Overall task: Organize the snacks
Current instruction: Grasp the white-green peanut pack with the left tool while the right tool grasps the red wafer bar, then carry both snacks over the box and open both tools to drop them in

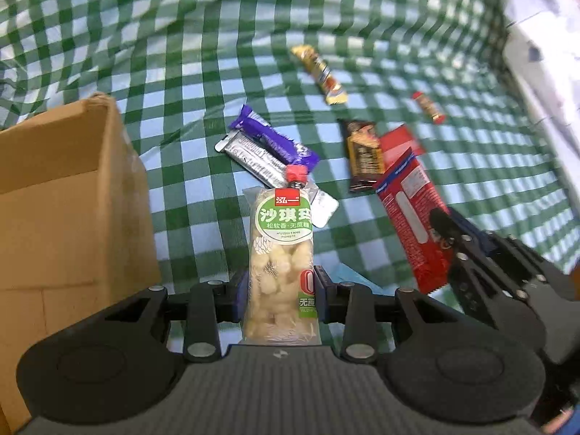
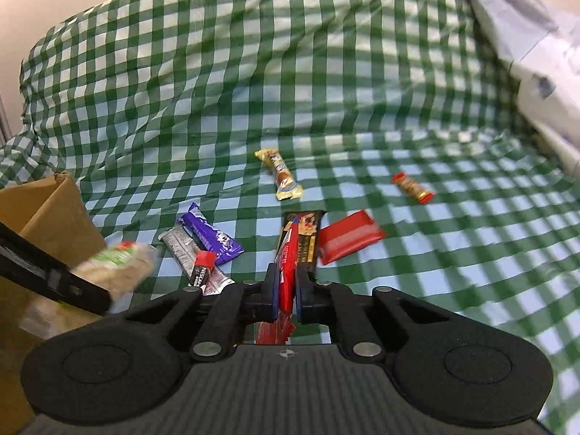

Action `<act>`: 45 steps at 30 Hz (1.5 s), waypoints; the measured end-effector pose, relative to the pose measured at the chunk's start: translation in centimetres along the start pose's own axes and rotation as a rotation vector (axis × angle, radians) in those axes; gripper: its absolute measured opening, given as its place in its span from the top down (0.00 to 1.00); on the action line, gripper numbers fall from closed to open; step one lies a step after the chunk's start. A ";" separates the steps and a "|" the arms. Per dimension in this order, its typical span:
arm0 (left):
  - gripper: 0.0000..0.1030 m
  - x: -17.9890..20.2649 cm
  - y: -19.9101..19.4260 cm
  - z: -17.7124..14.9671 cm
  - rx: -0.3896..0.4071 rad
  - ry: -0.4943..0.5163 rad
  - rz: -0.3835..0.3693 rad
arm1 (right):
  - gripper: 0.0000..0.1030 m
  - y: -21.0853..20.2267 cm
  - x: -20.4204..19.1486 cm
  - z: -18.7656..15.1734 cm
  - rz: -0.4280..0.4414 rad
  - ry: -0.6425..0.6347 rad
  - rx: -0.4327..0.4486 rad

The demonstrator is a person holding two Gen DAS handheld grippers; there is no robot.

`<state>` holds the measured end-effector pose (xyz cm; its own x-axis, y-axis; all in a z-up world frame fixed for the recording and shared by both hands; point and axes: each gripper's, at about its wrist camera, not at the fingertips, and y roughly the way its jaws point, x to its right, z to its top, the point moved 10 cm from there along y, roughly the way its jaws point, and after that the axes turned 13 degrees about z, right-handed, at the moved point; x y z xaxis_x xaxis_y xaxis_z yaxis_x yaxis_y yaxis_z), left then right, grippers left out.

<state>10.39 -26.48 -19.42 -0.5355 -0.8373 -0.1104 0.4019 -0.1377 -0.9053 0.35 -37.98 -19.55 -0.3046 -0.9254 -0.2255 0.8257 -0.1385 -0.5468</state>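
Green check cloth [image 2: 253, 72] covers the counter and rides up behind it, so the snacks lie loose across it. Cardboard box [image 1: 54, 188] stands open at the left, likely the drop point for sorting. Left claw [image 1: 279, 290] is clenched on the pale rice-puff bag [image 1: 281, 246], pinched near its lower end so the bag sticks out ahead, lifted just right of the box; claw pitched steeply down. Right claw [image 2: 284, 290] is clamped on the long red pack [image 2: 288, 272], gripped edge-on at its near end, pointing shallower. Left on the cloth: flat red pack [image 2: 348, 241], brown bar [image 2: 308, 239], purple bar [image 2: 214, 241] across a silver stick [image 2: 188, 253], gold bar [image 2: 282, 175] farther back, small red candy [image 2: 413, 187] far right.
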 end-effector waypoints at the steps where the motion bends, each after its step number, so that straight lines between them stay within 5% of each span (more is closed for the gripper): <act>1: 0.61 -0.4 -1.2 -0.3 0.007 -0.005 -0.007 | 0.92 -0.7 -0.3 0.2 -0.009 -0.007 -0.001; 6: 0.61 -3.0 -7.6 -2.4 0.094 -0.015 -0.008 | 0.92 -5.1 -3.0 0.9 -0.040 -0.063 0.034; 9: 0.61 -5.6 -10.6 -4.6 0.130 -0.015 0.052 | 0.92 -8.2 -6.0 1.6 -0.040 -0.133 0.071; 16: 0.61 -13.2 -14.5 -10.0 0.140 -0.096 0.125 | 0.92 -14.4 -14.4 2.3 0.020 -0.298 0.122; 27: 0.61 -22.5 -18.7 -18.0 0.172 -0.229 0.155 | 0.92 -18.0 -25.4 1.7 0.116 -0.374 0.115; 45: 0.61 -28.3 -21.6 -22.1 0.244 -0.330 0.127 | 0.92 -20.4 -35.0 1.1 0.148 -0.496 0.111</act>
<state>0.46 11.86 -5.76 -0.2197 -0.9747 -0.0417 0.6347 -0.1104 -0.7648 -5.33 -3.18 0.33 0.0576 -0.9899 0.1296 0.8964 -0.0058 -0.4432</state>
